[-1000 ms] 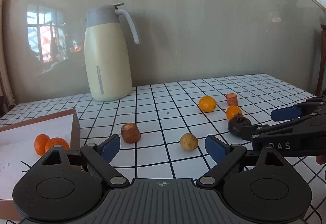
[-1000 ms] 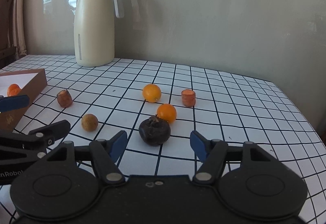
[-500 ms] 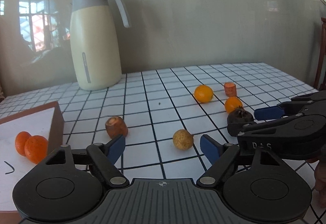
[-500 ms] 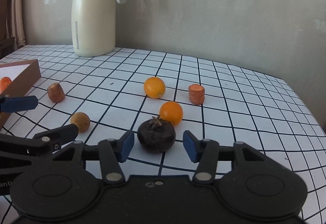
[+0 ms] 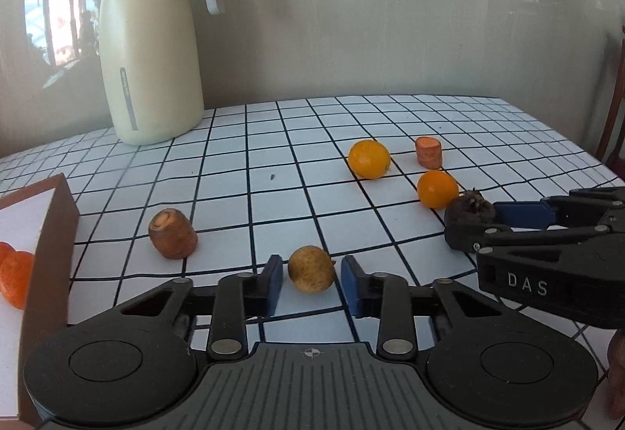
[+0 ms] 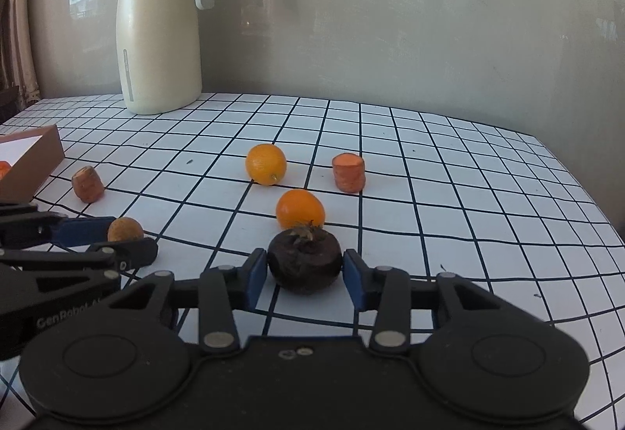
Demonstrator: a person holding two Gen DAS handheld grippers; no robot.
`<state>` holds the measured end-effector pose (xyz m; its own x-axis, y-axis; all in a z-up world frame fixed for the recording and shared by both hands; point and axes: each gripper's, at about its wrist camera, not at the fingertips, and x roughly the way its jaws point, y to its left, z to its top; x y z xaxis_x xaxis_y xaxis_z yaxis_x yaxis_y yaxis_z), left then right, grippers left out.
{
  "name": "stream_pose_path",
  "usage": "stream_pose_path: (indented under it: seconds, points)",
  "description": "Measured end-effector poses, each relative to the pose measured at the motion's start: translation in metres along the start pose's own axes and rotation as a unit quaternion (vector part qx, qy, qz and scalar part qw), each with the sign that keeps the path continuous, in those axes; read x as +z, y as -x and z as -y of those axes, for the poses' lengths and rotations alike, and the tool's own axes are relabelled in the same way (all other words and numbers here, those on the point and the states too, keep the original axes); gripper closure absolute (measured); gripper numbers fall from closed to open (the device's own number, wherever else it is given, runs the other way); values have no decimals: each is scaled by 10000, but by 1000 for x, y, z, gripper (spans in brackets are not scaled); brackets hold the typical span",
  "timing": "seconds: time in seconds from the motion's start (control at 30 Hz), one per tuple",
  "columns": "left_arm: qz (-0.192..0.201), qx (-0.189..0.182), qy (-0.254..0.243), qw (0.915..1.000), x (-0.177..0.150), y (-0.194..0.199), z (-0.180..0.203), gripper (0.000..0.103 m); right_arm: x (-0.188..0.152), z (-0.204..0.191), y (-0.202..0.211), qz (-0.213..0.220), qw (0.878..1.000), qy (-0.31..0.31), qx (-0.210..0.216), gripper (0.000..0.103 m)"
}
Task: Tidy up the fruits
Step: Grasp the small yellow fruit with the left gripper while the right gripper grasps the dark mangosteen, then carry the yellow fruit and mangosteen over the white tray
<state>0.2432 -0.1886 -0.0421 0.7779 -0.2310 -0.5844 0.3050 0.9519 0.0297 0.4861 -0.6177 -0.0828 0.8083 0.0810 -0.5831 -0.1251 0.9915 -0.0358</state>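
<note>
Two grippers, one fruit in each.
On the checked table point(image 6: 449, 195) lie two oranges point(image 6: 265, 163) point(image 6: 300, 209), two carrot stubs point(image 6: 349, 172) point(image 5: 172, 233), one tan fruit point(image 5: 311, 268), one dark fruit point(image 6: 304, 259) and one jug point(image 5: 150, 39); two orange pieces point(image 5: 13, 273) sit in the box point(image 5: 50, 227). The left gripper point(image 5: 311, 283), wide apart a second ago, now clamps the tan fruit. The right gripper point(image 6: 304, 273), also wider then, is closing, pads touching the dark fruit.

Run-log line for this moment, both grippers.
left gripper: shut on tan fruit | right gripper: jaws closing around dark fruit | box: holds orange fruit
</note>
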Motion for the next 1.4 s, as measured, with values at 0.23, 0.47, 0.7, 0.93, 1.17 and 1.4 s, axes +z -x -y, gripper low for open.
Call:
stream_pose_path:
  seconds: [0.23,0.47,0.7,0.93,1.17,1.4]
  points:
    - [146,19,-99,9998,-1,5,3,77,4,5,11,119,9998,-156,-24,70]
    - [233,6,-159,9996,-2,20,2,77,7,8,25,241,9995,-197,-103,70]
    - [488,-18,-253,9985,5,48,1,77,11,1,43,394,9990,-135,-141,70]
    - [736,31,-248,9970,9,79,-10,77,18,-16,58,544,9985,0,-106,70]
    - [930,147,-175,9954,9,105,-30,78,28,-39,72,709,9974,143,-1,70]
    - [1115,319,-56,9932,9,128,-57,78,37,-67,78,857,9957,300,182,70]
